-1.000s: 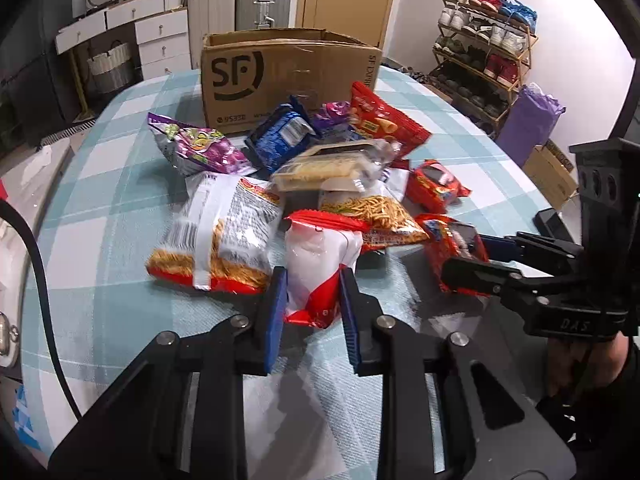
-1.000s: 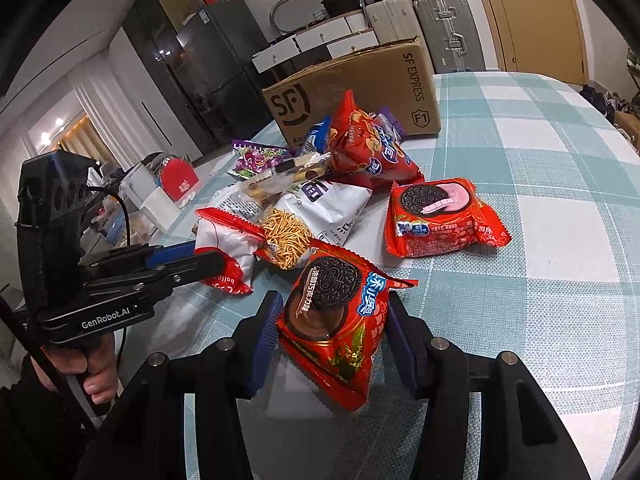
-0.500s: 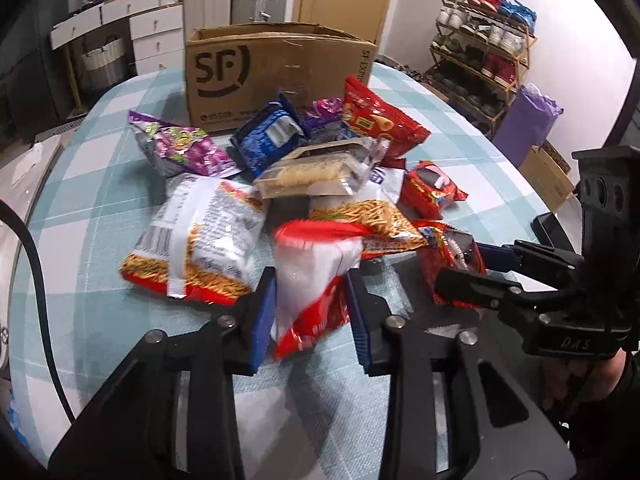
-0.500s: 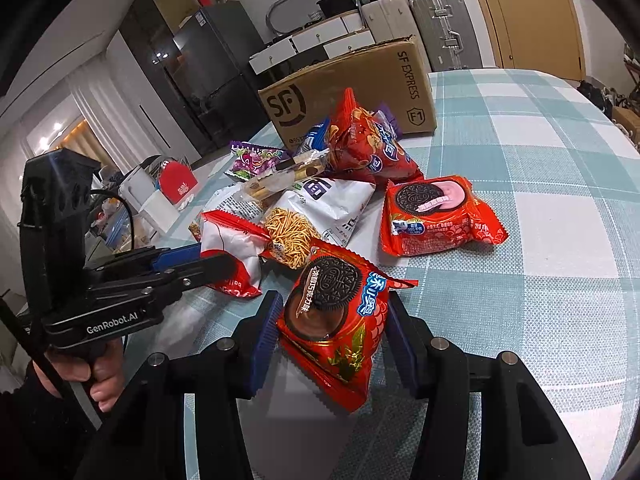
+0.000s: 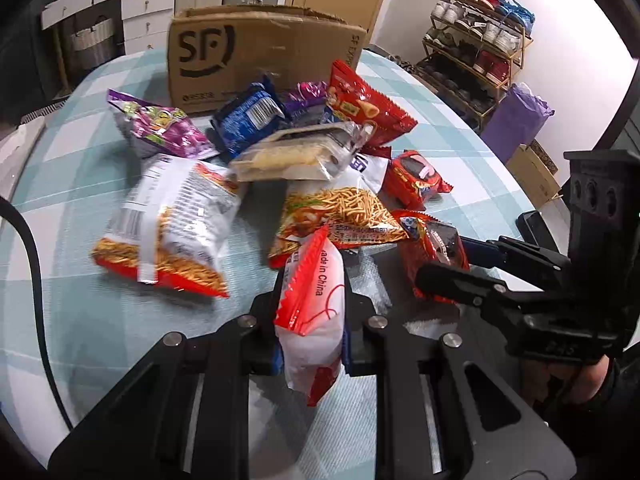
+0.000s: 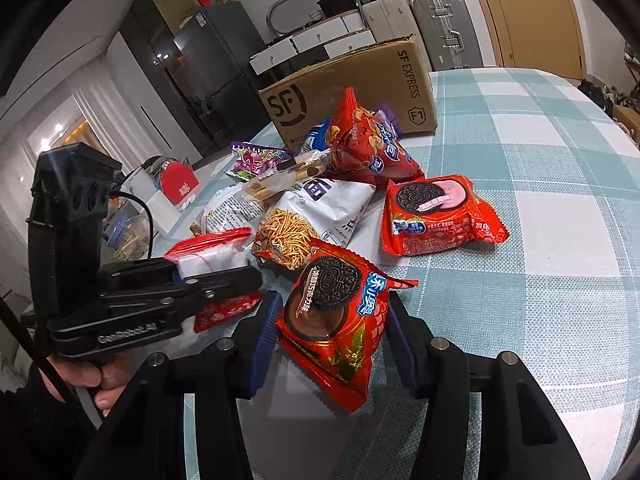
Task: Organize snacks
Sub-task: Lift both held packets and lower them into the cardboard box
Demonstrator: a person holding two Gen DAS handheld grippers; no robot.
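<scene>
Barely begun. Left claw point(image 5: 310, 320) pinching white-and-red packet point(image 5: 316, 320); right claw point(image 6: 328, 328) clamped on Oreo pack point(image 6: 336, 312). Pile remains at 12 o'clock on worktop point(image 6: 560, 240); cardboard box point(image 5: 256, 64) beyond, contents unseen.

snack pile point(image 5: 304, 168) before box point(image 5: 264, 52), on table point(image 5: 80, 320)

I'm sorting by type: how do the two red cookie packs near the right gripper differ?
The near cookie pack sits between the right gripper fingers; the far cookie pack lies flat on the table, untouched. The near pack pictures brown cream under its cookie, the far one pink. The near pack shows a blue band with white characters; the far one doesn't. Both are red wrappers picturing a dark sandwich cookie.
</scene>
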